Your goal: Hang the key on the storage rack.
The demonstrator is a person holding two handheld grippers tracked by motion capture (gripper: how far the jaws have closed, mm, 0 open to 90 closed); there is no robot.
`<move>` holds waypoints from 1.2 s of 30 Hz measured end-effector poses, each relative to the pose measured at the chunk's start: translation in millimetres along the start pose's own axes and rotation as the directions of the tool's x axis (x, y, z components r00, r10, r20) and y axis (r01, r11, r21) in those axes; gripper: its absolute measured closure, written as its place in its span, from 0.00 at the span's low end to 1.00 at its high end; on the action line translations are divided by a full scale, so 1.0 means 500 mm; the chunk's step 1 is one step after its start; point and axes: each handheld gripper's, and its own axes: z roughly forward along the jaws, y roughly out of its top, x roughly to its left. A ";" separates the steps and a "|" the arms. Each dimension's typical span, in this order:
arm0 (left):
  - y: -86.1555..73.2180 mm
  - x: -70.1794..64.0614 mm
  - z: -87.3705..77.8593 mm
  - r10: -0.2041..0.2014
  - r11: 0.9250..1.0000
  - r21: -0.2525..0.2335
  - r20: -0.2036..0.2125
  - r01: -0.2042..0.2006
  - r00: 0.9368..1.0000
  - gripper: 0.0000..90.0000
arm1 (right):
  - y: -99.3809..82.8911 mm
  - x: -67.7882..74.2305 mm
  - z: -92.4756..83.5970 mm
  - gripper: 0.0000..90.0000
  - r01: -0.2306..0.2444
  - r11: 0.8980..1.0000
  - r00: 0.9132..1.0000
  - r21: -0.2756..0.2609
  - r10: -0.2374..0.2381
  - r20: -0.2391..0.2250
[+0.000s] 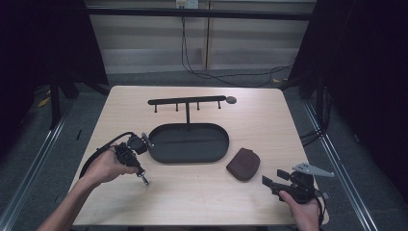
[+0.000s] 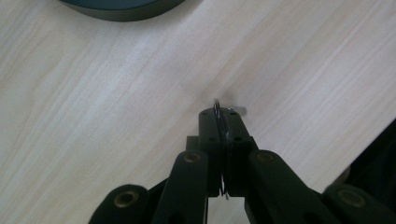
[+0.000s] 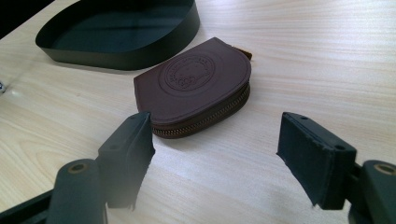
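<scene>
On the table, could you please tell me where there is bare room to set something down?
The table's near edge is bare between the two hands, as are the strips left and right of the rack. It is crowded around the tray and pouch.

- Metal ring [image 2: 218, 108] clamped in left tongs [image 2: 223, 122]: mostly hidden between the pads, only thin edges visible.
- Oval tray [image 2: 122, 8]: cut off by top edge, left gripper view.
- Pouch emblem [image 3: 187, 73]: embossed lettering too small to read.
</scene>
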 end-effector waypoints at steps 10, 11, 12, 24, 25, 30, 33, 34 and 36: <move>-0.001 -0.012 -0.033 0.033 0.999 -0.014 0.001 -0.033 0.999 0.99 | -0.001 0.000 0.002 0.30 0.000 1.000 1.000 0.005 0.000 0.004; 0.000 -0.012 -0.037 0.034 0.999 -0.014 0.003 -0.034 0.999 0.99 | -0.001 0.000 0.002 0.30 -0.005 1.000 1.000 0.012 0.005 0.007; 0.000 -0.012 -0.037 0.034 0.999 -0.014 0.003 -0.034 0.999 0.99 | -0.001 0.000 0.002 0.30 -0.005 1.000 1.000 0.012 0.005 0.007; 0.013 -0.014 -0.100 0.052 0.998 -0.043 -0.013 -0.052 0.999 0.99 | 0.000 0.000 0.002 0.29 0.000 1.000 1.000 0.005 0.000 0.000; 0.016 -0.015 -0.103 0.048 0.998 -0.051 -0.020 -0.048 0.999 0.99 | 0.000 0.000 0.002 0.29 0.000 1.000 1.000 0.007 0.000 0.001; 0.027 -0.010 -0.124 0.058 0.997 -0.053 -0.010 -0.059 0.998 0.99 | 0.000 0.000 0.002 0.28 -0.001 1.000 1.000 0.004 0.001 0.000; 0.029 -0.008 -0.128 0.056 0.997 -0.048 -0.011 -0.057 0.998 0.99 | 0.000 0.000 0.001 0.28 0.001 1.000 1.000 0.004 -0.001 -0.002; 0.030 -0.006 -0.133 0.048 0.998 -0.047 -0.019 -0.049 0.999 0.99 | 0.000 0.000 0.002 0.28 0.001 1.000 1.000 0.004 -0.001 -0.002; 0.033 -0.001 -0.140 0.040 0.998 -0.052 -0.027 -0.041 0.999 0.99 | 0.000 0.000 0.002 0.28 0.000 1.000 1.000 0.004 0.000 -0.002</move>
